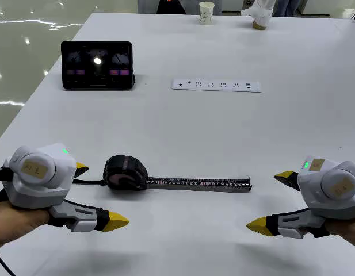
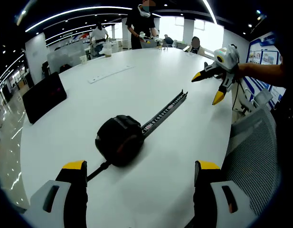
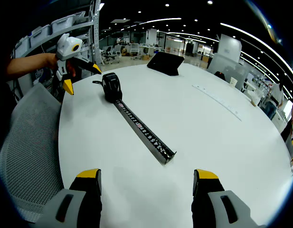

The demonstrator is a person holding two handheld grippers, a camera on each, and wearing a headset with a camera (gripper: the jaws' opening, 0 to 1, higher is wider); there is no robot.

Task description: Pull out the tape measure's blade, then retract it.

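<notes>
Paper cup (image 1: pixel 206 12) stands at far edge of bench (image 1: pixel 177 126); its inside is hidden, so can't tell contents. Second cup (image 1: pixel 259 25) is just right of it, w/ white crumpled stuff sticking out the top. Tablet (image 1: pixel 97 64) is propped up at far left, screen lit. White power strip (image 1: pixel 216 85) lies flat mid-bench, well apart from both cups.

Tape measure (image 1: pixel 125 172) is at front of bench, left of cntr. Its case is black and round, lying on its side w/ flat face up. Blade (image 1: pixel 200 183) is drawn out to the person's right and lies flat on the bench. It is dark w/ light scale marks; printed numbers are readable in the right gripper view. The blade tip rests on the bench. Thin black strap (image 1: pixel 88 181) trails from the case twd the left.

Left tongs (image 1: pixel 103 194) are spread wide, gripping nothing, just left of the case and not touching it. In the left gripper view the case sits close ahead, btwn the two jaws.

Right tongs (image 1: pixel 265 200) are also spread wide & gripping nothing, just past the blade tip and apart from it.
</notes>
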